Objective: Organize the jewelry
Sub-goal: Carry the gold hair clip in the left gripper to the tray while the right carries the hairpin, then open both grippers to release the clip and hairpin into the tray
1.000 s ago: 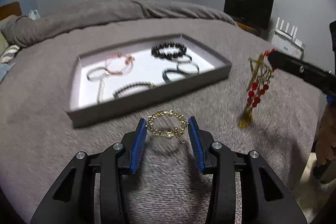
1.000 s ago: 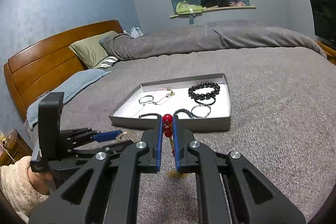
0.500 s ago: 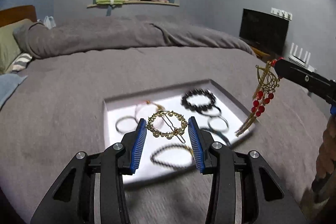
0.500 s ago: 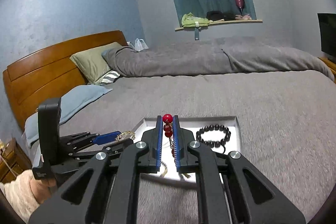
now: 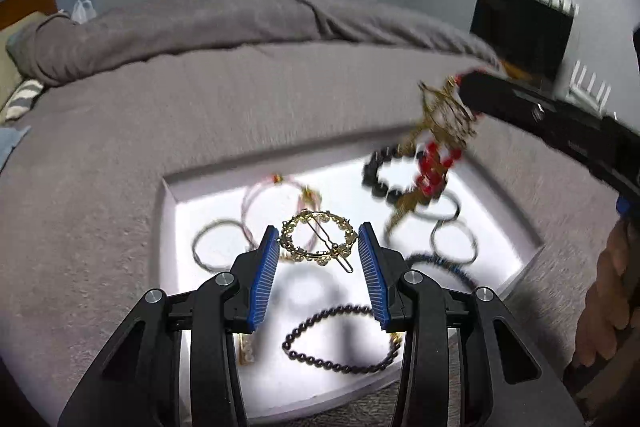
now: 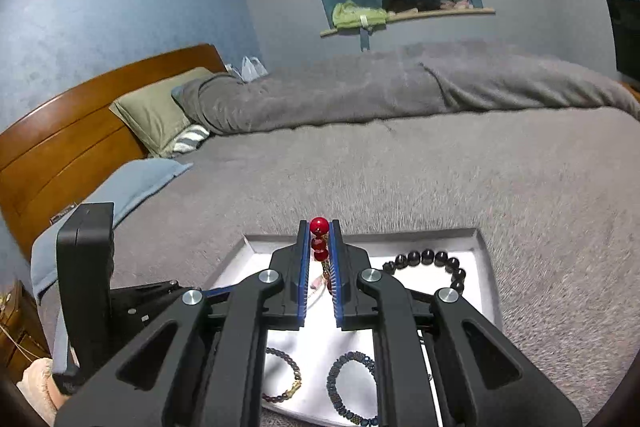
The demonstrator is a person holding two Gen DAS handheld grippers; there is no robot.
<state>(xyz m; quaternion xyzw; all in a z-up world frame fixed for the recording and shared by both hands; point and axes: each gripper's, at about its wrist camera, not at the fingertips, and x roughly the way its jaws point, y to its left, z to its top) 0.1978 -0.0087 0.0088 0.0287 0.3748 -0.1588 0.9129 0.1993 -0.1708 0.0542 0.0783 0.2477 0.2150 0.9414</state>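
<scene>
My left gripper is shut on a round gold hair clip and holds it above the white jewelry tray. My right gripper is shut on a gold hairpin with red beads; in the left wrist view the hairpin hangs over the tray's right side. The tray holds several bracelets, among them a black bead bracelet, a pink one and a dark beaded strand. In the right wrist view the tray lies under the gripper.
The tray lies on a grey blanket covering a bed. A rolled grey duvet and pillows lie at the far side by a wooden headboard. A black screen stands at the right.
Both grippers have moved forward over the tray with their pieces held. The tray now lies beneath both; the hairpin swings over its right side.
</scene>
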